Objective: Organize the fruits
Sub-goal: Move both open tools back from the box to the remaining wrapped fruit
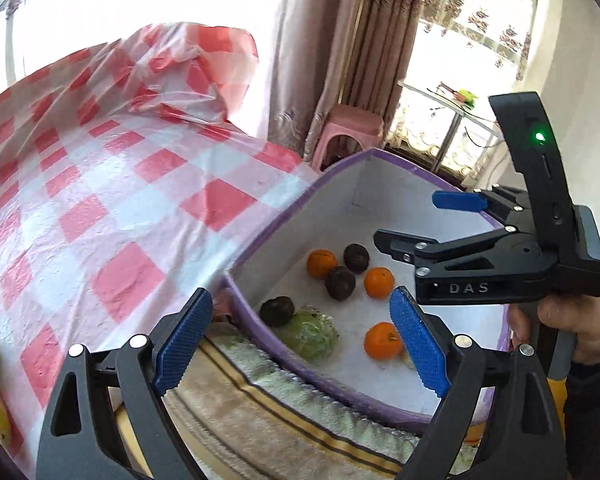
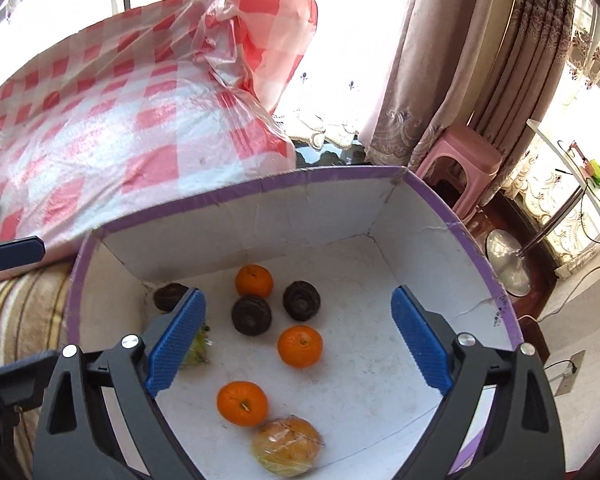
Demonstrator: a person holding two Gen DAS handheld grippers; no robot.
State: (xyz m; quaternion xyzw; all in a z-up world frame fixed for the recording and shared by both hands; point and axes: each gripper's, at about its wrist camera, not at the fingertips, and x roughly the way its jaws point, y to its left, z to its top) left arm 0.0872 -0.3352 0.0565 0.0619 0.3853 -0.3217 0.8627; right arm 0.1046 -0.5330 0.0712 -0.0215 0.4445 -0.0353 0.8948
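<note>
Nearest in the right wrist view, the right gripper [image 2: 298,344] hangs over the box [image 2: 260,188] with its fingers spread and nothing between them. Just below it lies a plastic-wrapped yellow fruit [image 2: 287,450], probably slippery in its film and best taken across its broad middle. Beyond that sit three oranges, the closest orange [image 2: 242,403] well apart from the walls; they look firm, light and round, so a gentle pinch across the widest part should hold without bruising. Farther in are three dark fruits [image 2: 251,315], stiff-skinned by appearance and likely to roll. A green fruit [image 1: 310,334] lies at the near-left wall, touching one dark fruit; it looks bumpy and soft, so needs a light grip. The left gripper [image 1: 302,338] hovers at the box's near edge, fingers also spread and empty. Far left, the checkered cloth [image 1: 100,184] covers the counter.
</note>
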